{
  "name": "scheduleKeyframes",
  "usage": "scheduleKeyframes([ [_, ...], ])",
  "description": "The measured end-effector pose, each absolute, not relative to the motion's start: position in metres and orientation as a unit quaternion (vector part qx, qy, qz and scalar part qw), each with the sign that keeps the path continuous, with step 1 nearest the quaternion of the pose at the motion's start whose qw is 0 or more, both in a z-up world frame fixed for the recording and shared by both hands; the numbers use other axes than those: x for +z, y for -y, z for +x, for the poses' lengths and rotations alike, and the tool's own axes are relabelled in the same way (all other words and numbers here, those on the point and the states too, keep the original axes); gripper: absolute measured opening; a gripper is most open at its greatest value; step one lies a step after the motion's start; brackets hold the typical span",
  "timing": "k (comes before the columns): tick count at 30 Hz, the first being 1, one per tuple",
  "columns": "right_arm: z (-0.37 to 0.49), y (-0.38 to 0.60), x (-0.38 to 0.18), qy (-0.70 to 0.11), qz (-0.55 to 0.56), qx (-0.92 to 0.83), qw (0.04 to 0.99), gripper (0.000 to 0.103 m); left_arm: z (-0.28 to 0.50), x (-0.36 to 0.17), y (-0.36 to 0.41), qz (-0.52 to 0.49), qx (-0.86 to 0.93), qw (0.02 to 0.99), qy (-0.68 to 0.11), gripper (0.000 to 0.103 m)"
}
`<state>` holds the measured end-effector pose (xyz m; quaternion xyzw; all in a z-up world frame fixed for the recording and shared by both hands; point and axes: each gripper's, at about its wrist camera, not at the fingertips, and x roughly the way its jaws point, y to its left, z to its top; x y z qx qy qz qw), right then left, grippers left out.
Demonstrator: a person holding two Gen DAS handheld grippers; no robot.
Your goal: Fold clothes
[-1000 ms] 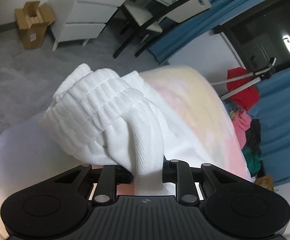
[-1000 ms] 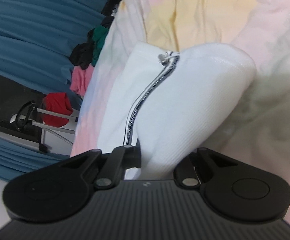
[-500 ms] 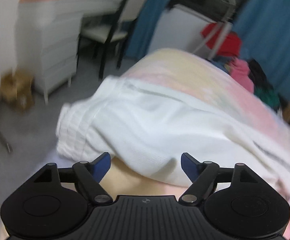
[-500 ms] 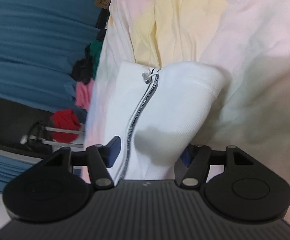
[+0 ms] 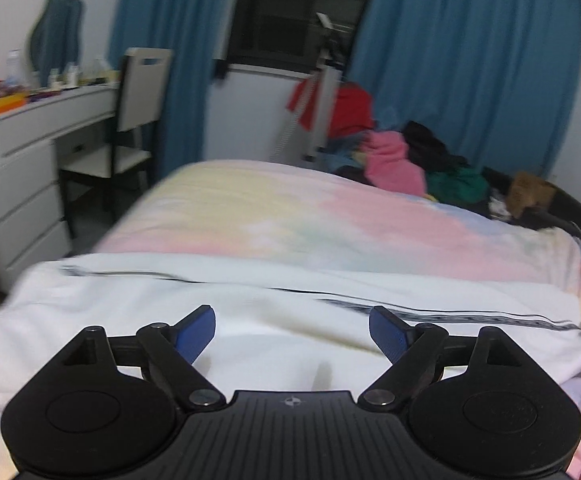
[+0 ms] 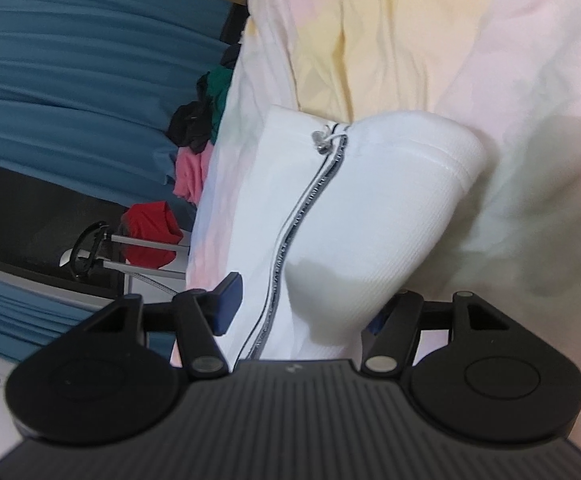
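Open bed (image 5: 274, 216) fills mid-frame beyond the white garment (image 5: 250, 320); a clothes pile (image 5: 410, 160) crowds its upper-right edge.

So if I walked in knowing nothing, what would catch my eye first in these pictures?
Probably the white garment with its dark side stripe, spread across the near end of the pastel tie-dye bedspread. Over it, the left gripper and right gripper both hover with their blue-padded fingers spread wide, gripping nothing. Beyond the bed's far corner, a heap of bright clothes lies against the blue curtains.

home bedroom: bed (image 5: 290, 208), dresser (image 5: 18, 168)
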<state>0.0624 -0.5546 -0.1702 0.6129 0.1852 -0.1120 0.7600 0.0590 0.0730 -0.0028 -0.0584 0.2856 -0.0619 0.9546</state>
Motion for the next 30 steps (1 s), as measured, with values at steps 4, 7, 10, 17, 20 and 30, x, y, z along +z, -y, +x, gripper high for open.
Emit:
scheduleKeyframes([
  [4, 0.065, 0.555, -0.167, -0.172, 0.61, -0.103, 0.766, 0.063, 0.087, -0.032, -0.035, -0.058, -0.082, 0.954, -0.281, 0.086],
  [7, 0.068, 0.555, -0.165, -0.167, 0.607, -0.1, 0.771, 0.064, 0.103, -0.057, -0.017, -0.05, -0.064, 0.959, -0.271, 0.086],
  [10, 0.072, 0.554, -0.162, -0.17, 0.597, -0.102, 0.778, 0.063, 0.119, -0.085, -0.008, -0.041, -0.065, 0.953, -0.293, 0.085],
  [17, 0.079, 0.552, -0.16, -0.174, 0.577, -0.108, 0.791, 0.064, 0.124, -0.114, -0.003, 0.001, -0.075, 0.942, -0.326, 0.085],
  [20, 0.081, 0.551, -0.157, -0.166, 0.575, -0.107, 0.794, 0.064, 0.123, -0.118, -0.006, 0.0, -0.075, 0.942, -0.326, 0.085],
  [30, 0.093, 0.546, -0.152, -0.158, 0.56, -0.099, 0.808, 0.064, 0.115, -0.118, -0.009, -0.006, -0.076, 0.943, -0.325, 0.085],
])
